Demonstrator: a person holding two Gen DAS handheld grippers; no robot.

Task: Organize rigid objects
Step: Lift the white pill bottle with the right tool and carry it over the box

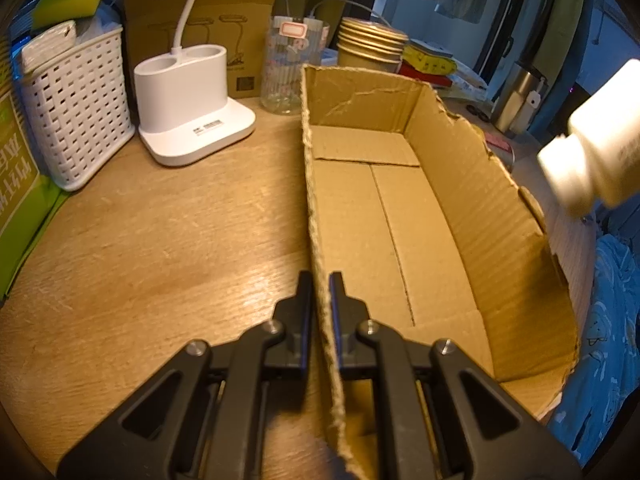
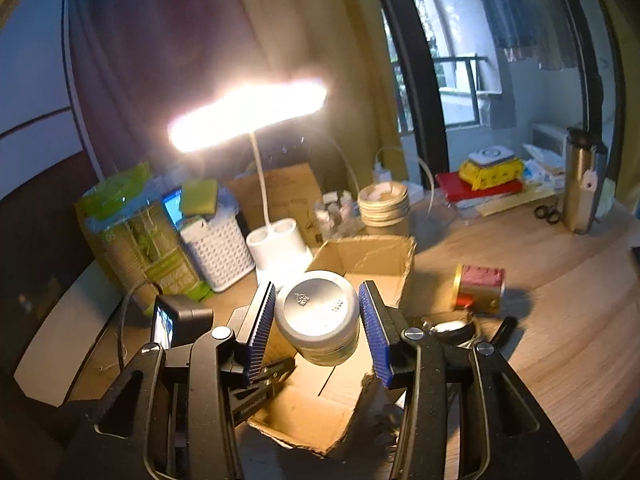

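On a wooden tabletop (image 1: 160,240) lit by a white desk lamp (image 2: 248,116), the left tool (image 1: 321,280) is clamped shut on the torn left wall of an open cardboard box (image 1: 400,216), one finger outside the wall and one inside. The right tool (image 2: 318,312) grips a white jar (image 2: 320,320) between its blue ribbed pads (image 2: 264,320), jaws part-way apart to the jar's width, the silver-grey base facing the camera, held in the air above the near end of the box. In the left wrist view the same jar (image 1: 592,140) shows blurred at the right edge, above and beyond the box's right wall. The box floor that can be seen is bare. A red and gold tin (image 2: 480,288) lies on its side on the tabletop to the right of the box, apart from it. Behind the box stand the lamp's white base (image 1: 192,104), a white perforated basket (image 1: 76,120), a clear jar (image 1: 292,68) and a stack of gold-rimmed lids (image 1: 372,44). A steel flask (image 2: 580,192) stands farther right, near a pair of scissors (image 2: 548,214)
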